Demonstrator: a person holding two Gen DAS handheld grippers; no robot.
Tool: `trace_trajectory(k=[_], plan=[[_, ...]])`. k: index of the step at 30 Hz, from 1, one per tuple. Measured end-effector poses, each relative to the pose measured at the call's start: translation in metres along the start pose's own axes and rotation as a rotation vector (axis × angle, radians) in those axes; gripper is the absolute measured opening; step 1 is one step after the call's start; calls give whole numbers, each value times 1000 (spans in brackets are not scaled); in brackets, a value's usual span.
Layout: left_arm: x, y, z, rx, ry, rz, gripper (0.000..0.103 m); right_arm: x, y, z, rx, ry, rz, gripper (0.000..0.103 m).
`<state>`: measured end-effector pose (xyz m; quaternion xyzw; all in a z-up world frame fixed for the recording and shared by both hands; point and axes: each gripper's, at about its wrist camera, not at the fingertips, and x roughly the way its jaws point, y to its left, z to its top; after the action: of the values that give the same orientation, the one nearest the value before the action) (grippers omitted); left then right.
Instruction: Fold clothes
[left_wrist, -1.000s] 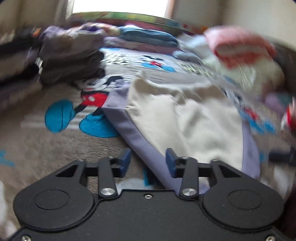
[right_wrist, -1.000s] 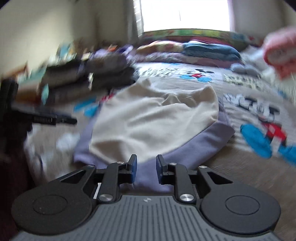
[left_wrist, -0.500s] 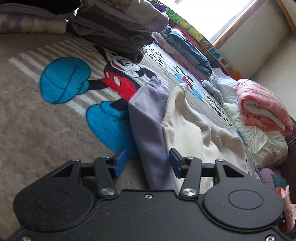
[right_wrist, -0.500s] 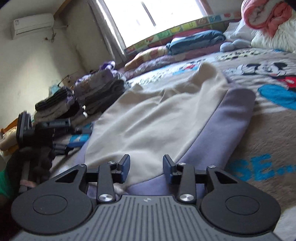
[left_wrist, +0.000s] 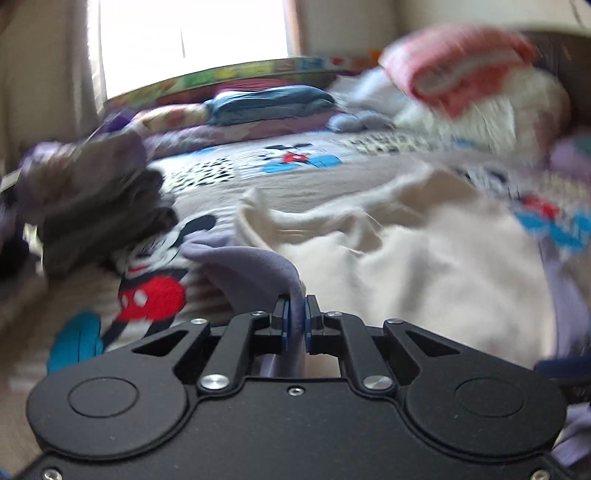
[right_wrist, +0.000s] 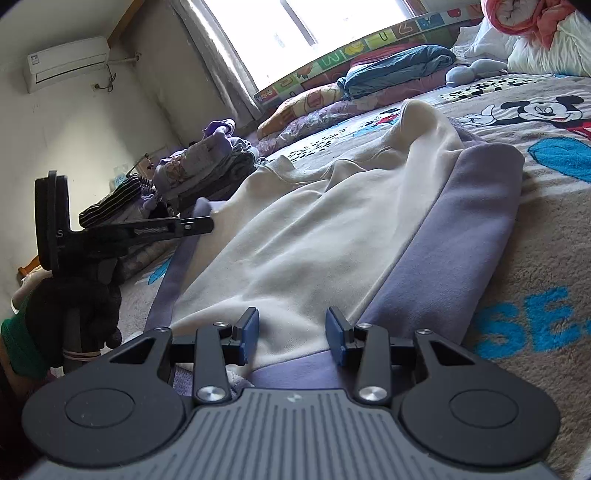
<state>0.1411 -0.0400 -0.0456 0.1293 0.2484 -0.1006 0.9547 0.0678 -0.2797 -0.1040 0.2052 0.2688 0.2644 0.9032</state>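
The left claw (left_wrist: 296, 314) is clenching a lavender fold of the cream and lavender sweatshirt (left_wrist: 424, 280), its blue pads pinching the cloth between them. The right claw (right_wrist: 291, 334) is hanging released, its jaws apart over the sweatshirt's near hem. The garment is lying spread on a cartoon-mouse bed blanket (right_wrist: 546, 229). Folded clothes (right_wrist: 207, 166) are sitting stacked beyond the left claw, and pillows (right_wrist: 399, 66) are lying under a bright window (right_wrist: 303, 26).
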Motion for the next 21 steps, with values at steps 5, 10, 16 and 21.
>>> trace_trajectory(k=[5,10,16,21], plan=[[19,-46,-3,300,70,26,5,-2,-1,-1,9,-7,8,41],[29,-66,-1,446,126,-60,5,-2,-3,-2,17,-13,17,41],[9,-60,0,422,133,-181,14,-3,-3,-2,22,-14,20,41],[-28,12,5,32,36,-234,21,-2,-3,-2,25,-13,21,41]])
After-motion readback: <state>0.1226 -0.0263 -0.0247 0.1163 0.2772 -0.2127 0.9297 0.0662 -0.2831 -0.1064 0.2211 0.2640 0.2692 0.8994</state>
